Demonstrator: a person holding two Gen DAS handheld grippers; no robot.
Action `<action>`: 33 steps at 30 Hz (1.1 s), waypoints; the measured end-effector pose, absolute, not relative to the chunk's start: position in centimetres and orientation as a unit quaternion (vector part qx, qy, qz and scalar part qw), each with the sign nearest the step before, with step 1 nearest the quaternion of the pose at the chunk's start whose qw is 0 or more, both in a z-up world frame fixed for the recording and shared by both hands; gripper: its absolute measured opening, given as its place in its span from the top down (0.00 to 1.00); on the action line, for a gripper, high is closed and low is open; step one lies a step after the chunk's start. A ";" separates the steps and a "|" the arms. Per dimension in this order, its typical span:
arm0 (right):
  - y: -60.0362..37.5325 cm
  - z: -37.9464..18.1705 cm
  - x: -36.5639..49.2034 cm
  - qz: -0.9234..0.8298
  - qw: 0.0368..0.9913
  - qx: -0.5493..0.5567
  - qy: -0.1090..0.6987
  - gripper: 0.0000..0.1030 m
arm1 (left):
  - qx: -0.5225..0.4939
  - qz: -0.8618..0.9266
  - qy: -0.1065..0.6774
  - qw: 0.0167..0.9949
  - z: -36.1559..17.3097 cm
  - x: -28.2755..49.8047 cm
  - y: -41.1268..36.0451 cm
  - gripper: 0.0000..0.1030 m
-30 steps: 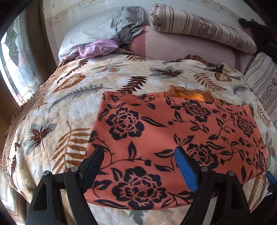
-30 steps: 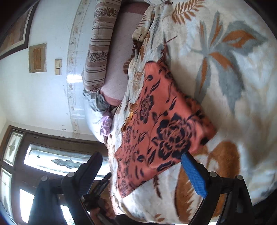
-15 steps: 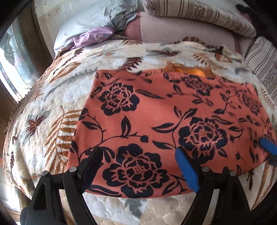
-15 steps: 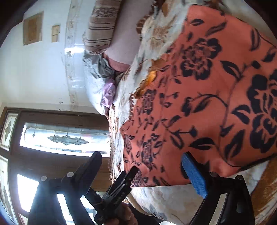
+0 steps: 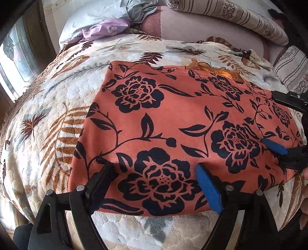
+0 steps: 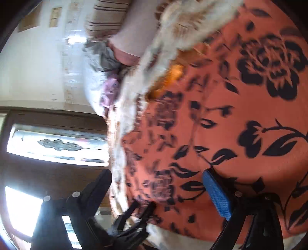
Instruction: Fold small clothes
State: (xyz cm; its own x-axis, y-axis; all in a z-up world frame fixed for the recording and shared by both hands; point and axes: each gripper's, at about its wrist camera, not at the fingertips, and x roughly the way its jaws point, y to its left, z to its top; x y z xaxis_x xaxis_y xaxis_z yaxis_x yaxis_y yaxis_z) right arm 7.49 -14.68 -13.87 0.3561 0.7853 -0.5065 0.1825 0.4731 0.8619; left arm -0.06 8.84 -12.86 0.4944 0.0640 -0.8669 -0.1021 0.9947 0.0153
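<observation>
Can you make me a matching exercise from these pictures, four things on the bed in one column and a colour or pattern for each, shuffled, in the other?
Things:
1. garment spread under the grippers
2. blanket covering the bed
3. long pillow at the head of the bed
4. small crumpled cloth near the far left corner

Looks:
A. beige with brown stripes
B. lilac
C. orange with black flowers
D. cream with brown and grey leaves

Pairs: 1-C, 2-D, 3-A, 4-B
</observation>
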 end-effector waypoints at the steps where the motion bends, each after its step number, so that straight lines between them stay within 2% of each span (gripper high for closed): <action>1: -15.0 -13.7 7.3 0.221 0.685 0.473 0.508 0.10 | -0.021 0.045 0.499 0.865 -12.7 -0.1 9.0 0.15; 5: -14.4 -9.9 6.2 0.260 0.712 0.429 0.491 0.09 | -0.027 0.043 0.495 0.867 -12.8 -0.3 9.2 0.15; 7: -14.3 -10.6 6.0 0.248 0.723 0.407 0.501 0.09 | -0.025 0.045 0.494 0.868 -12.8 -0.3 9.1 0.15; 9: -15.2 -13.0 6.0 0.230 0.703 0.433 0.515 0.10 | -0.025 0.042 0.495 0.867 -12.7 -0.4 9.1 0.15; 14: -15.5 -9.3 4.4 0.252 0.724 0.425 0.481 0.08 | -0.033 0.041 0.494 0.868 -12.7 -0.5 9.3 0.15; 17: -16.0 -12.0 4.3 0.216 0.719 0.411 0.517 0.10 | -0.027 0.043 0.496 0.867 -12.7 -0.5 9.1 0.15; 18: -16.6 -13.0 4.2 0.216 0.708 0.433 0.515 0.10 | -0.027 0.041 0.496 0.867 -12.6 -0.6 9.2 0.15; 24: -18.6 -9.7 0.8 0.226 0.727 0.449 0.468 0.09 | -0.058 0.048 0.486 0.871 -11.0 -0.8 9.8 0.15; 28: -21.9 -12.4 -3.3 0.170 0.706 0.500 0.473 0.09 | -0.058 0.054 0.474 0.877 -9.7 -0.8 9.4 0.15; 33: -27.5 -14.1 -4.6 0.110 0.701 0.555 0.434 0.09 | -0.053 0.046 0.475 0.877 -9.3 -0.5 7.3 0.15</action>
